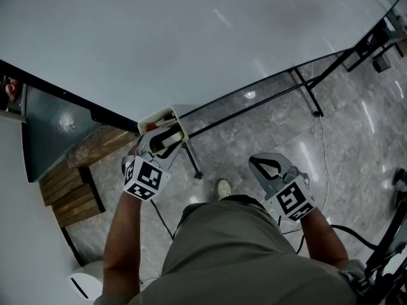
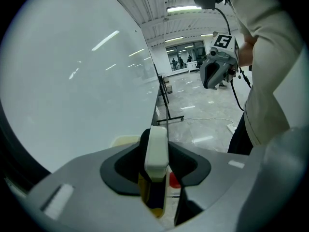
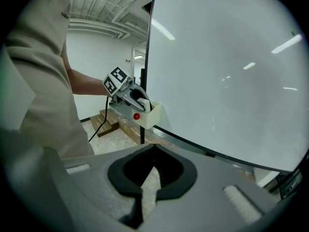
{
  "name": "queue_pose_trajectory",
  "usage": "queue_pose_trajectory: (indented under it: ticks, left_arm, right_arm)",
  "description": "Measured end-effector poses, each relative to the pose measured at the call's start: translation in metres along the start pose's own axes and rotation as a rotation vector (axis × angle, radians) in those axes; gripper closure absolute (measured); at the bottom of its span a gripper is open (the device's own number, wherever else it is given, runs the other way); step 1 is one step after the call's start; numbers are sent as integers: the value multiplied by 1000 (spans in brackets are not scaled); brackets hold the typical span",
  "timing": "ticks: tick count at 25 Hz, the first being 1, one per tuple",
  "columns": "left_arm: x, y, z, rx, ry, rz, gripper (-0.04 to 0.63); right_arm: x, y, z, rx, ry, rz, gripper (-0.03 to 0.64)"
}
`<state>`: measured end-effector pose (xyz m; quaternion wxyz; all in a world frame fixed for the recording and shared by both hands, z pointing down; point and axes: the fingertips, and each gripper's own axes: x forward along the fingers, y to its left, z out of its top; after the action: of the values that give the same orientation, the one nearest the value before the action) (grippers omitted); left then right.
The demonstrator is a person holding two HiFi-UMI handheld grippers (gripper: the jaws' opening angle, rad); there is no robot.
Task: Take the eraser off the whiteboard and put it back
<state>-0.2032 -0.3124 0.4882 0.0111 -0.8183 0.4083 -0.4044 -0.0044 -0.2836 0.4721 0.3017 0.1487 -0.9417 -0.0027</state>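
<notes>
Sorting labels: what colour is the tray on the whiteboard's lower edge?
The tray is cream-white; best in the right gripper view.

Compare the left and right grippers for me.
The left gripper has its jaws clamped on the eraser; the right gripper has its jaws shut on nothing. The left gripper is at the tray by the whiteboard; the right gripper hangs apart from it, over the floor. Both are the same grey two-jaw make.

I can read no words or numbers; my marker cubes (image 1: 143, 178), at 8 and 4 o'clock, show only square patterns.
</notes>
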Motion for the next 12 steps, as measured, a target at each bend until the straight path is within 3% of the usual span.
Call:
queue_pose_trajectory:
  ticks: [12]
  left_arm:
    - [16,3,1,44,37,32,411]
  right_arm:
    - [3,-11,-3,0,-5,7,615]
